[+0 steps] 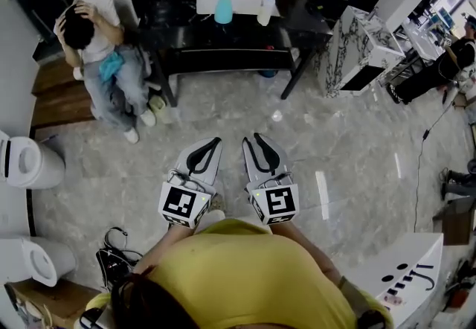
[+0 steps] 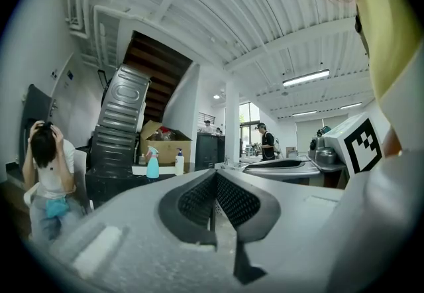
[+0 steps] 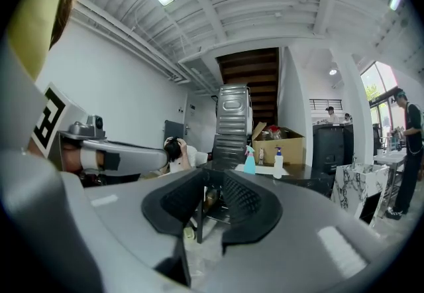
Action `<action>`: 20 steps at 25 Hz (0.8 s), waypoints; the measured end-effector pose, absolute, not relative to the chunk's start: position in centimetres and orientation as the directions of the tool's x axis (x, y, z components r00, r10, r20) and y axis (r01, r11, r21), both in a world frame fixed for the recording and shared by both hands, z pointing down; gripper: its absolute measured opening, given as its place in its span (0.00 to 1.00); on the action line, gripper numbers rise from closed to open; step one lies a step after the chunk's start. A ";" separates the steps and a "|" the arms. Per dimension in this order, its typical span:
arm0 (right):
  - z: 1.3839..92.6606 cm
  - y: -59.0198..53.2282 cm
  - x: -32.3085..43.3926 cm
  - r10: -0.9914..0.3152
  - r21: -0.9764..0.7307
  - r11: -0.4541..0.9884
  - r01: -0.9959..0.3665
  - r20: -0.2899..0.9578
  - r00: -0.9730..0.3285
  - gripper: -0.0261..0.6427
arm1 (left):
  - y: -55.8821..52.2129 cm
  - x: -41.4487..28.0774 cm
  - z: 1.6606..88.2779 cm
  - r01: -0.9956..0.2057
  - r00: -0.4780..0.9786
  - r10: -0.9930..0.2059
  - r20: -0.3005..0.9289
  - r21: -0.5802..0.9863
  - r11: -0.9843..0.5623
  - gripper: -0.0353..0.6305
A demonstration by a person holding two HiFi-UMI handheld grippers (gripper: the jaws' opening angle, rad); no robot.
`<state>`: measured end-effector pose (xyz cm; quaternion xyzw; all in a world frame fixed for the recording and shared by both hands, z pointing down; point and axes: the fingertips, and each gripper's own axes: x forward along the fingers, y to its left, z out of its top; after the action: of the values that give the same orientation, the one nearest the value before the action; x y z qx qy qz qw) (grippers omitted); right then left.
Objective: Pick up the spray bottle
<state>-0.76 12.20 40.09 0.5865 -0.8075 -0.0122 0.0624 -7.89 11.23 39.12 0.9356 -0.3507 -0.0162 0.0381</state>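
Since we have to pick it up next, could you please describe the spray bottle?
The spray bottle is light blue plastic, by its look, with a paler trigger head. It stands upright on the dark table, at a white sheet, beside a white pump bottle and apart from it.

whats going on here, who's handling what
A person in a yellow shirt holds a claw in each hand, both aimed at a black table across the floor. The teal spray bottle stands on it untouched, beside a white pump bottle. The left claw is shut, the right claw slightly open; both are empty and well short of the table.
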 end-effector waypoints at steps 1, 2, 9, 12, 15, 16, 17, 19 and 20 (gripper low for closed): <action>40.1 11.7 -0.9 -0.948 0.093 0.312 -0.945 0.088 -0.305 0.18 | 10.6 -8.1 39.1 -0.656 0.752 -0.659 -0.004 0.086 -0.750 0.06; 40.1 11.2 -1.1 -0.948 0.093 0.315 -0.945 0.089 -0.307 0.19 | 10.1 -8.3 39.1 -0.658 0.750 -0.661 -0.004 0.090 -0.747 0.06; 40.4 7.4 -1.4 -0.944 0.082 0.323 -0.943 0.091 -0.316 0.22 | 6.7 -8.6 39.8 -0.657 0.751 -0.660 0.011 0.106 -0.746 0.06; 40.5 5.3 -1.3 -0.943 0.080 0.329 -0.941 0.087 -0.322 0.22 | 4.9 -8.5 39.9 -0.660 0.749 -0.663 0.013 0.108 -0.743 0.06; 40.5 3.1 -1.1 -0.941 0.079 0.336 -0.938 0.078 -0.330 0.25 | 2.8 -8.4 39.8 -0.669 0.740 -0.672 0.005 0.107 -0.736 0.06; 40.5 2.3 -0.9 -0.940 0.079 0.338 -0.938 0.075 -0.332 0.26 | 2.1 -8.4 39.9 -0.672 0.737 -0.675 0.002 0.107 -0.733 0.06; 40.7 1.4 -0.8 -0.940 0.080 0.340 -0.937 0.071 -0.334 0.27 | 1.3 -8.3 40.0 -0.675 0.735 -0.679 -0.001 0.108 -0.730 0.06; 41.0 -0.8 -0.3 -0.939 0.079 0.342 -0.936 0.063 -0.338 0.28 | -0.6 -8.1 40.3 -0.680 0.729 -0.684 -0.007 0.106 -0.725 0.06; 41.2 -2.0 -0.1 -0.939 0.077 0.344 -0.936 0.060 -0.340 0.28 | -1.7 -7.9 40.4 -0.682 0.727 -0.687 -0.008 0.103 -0.724 0.06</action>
<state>-0.09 -1.98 41.18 0.5727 -0.8183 -0.0145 0.0467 -7.93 -1.69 40.41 0.9281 -0.3688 -0.0229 0.0465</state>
